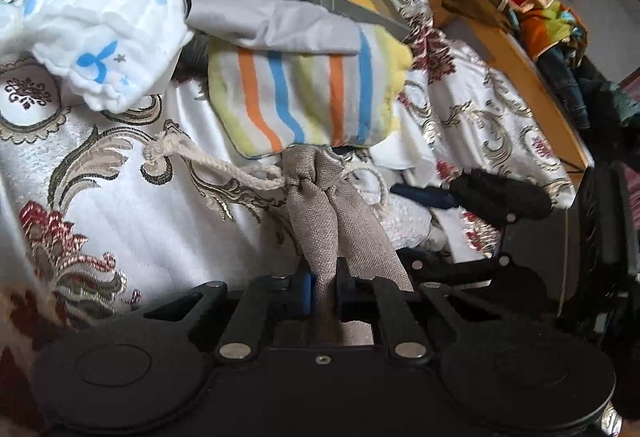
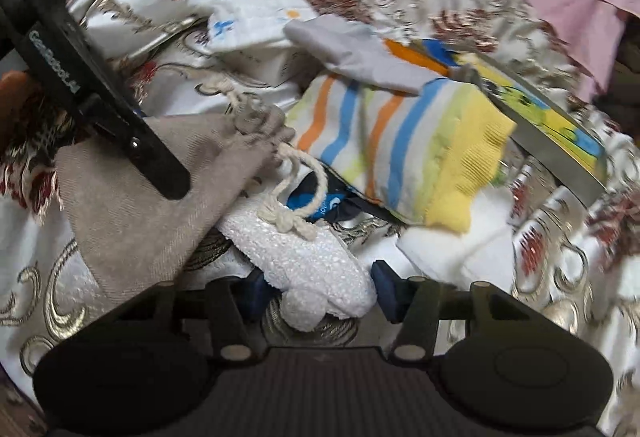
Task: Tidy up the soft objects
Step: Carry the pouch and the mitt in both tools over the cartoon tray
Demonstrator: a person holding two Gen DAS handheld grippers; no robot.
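Left gripper [image 1: 324,289] jaws clenched on the linen pouch [image 1: 336,221] — only the right view shows the right gripper [image 2: 320,293] jaws straddling white foam [image 2: 304,257], contact unclear.

Beige drawstring pouch [image 1: 332,205] beside striped towel [image 1: 308,97].

Striped terry cloth [image 1: 308,97]: lay at twelve o'clock from the beige linen drawstring pouch [image 1: 340,205].
White muslin cloth [image 1: 104,33]: at ten o'clock.
White bobbly sock [image 2: 304,265]: beneath the pouch's cord [image 2: 296,193].
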